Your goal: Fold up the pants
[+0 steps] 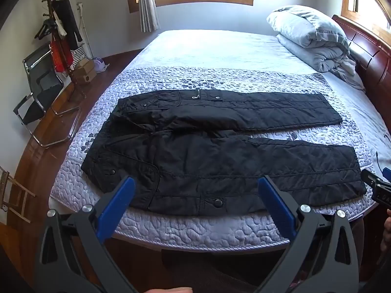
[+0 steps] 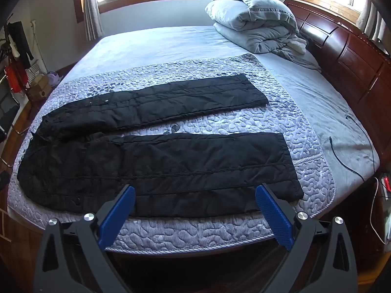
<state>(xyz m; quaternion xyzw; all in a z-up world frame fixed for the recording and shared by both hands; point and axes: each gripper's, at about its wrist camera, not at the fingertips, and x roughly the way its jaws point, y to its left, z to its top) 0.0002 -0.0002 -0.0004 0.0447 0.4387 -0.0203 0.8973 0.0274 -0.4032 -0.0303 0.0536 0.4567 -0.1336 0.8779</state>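
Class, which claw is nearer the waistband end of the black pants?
Left. The left claw hovers open near the waistband of the pants; the right claw hovers open nearer the leg cuffs.

Black quilted padded pants (image 1: pixel 220 151) on a lilac pebble-patterned quilted bedspread (image 1: pixel 190 229); pale grey folded duvet (image 2: pixel 256 24); blue-padded black plastic grippers (image 2: pixel 195 195)

We note the pants (image 1: pixel 220 156) are black quilted cloth, matt, with stitched lines and dull metal snaps. The bedspread (image 1: pixel 171 229) under them is lilac quilted fabric with a pebbled, raised texture. The left gripper (image 1: pixel 196 188) and right gripper (image 2: pixel 194 196) show matt black plastic arms, blue ribbed pads and bright metal bolts. The headboard (image 2: pixel 347 56) is glossy, dark red wood. The duvet (image 2: pixel 254 19) is soft, grey cloth.
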